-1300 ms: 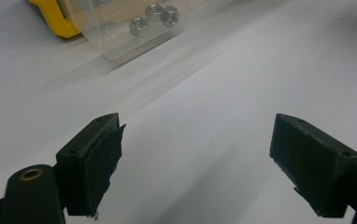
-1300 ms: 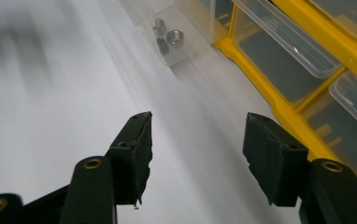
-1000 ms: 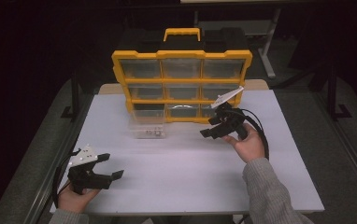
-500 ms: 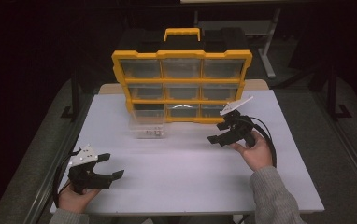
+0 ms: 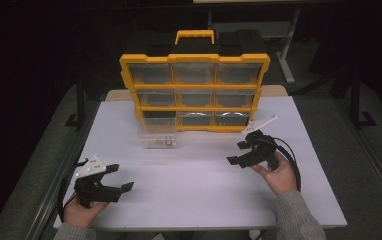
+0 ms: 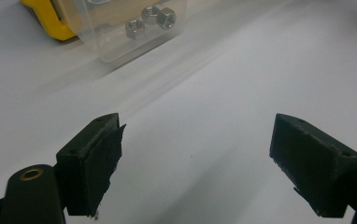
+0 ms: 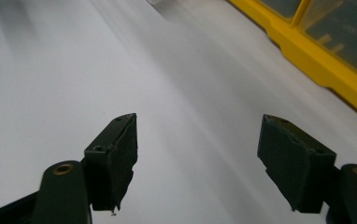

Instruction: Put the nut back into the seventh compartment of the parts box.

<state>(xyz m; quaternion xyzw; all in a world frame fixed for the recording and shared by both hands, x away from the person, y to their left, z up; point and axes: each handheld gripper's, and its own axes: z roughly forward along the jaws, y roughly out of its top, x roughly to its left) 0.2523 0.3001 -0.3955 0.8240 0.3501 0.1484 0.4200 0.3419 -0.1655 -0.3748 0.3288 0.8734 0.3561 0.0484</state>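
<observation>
The white desk (image 5: 199,190) carries a yellow organizer (image 5: 195,92) standing upright at its far side. One clear drawer (image 5: 157,135) is out of the bottom-left slot and lies on the desk just in front of it, with a few nuts (image 6: 149,19) inside; judging by this, emptying or refilling it is yet to come. The left claw (image 5: 123,178) rests near the front edge, spread and empty. The right claw (image 5: 236,152), beside the organizer's lower right corner earlier, has moved lower and nearer the person; its jaws have just been opening, nothing between them.
</observation>
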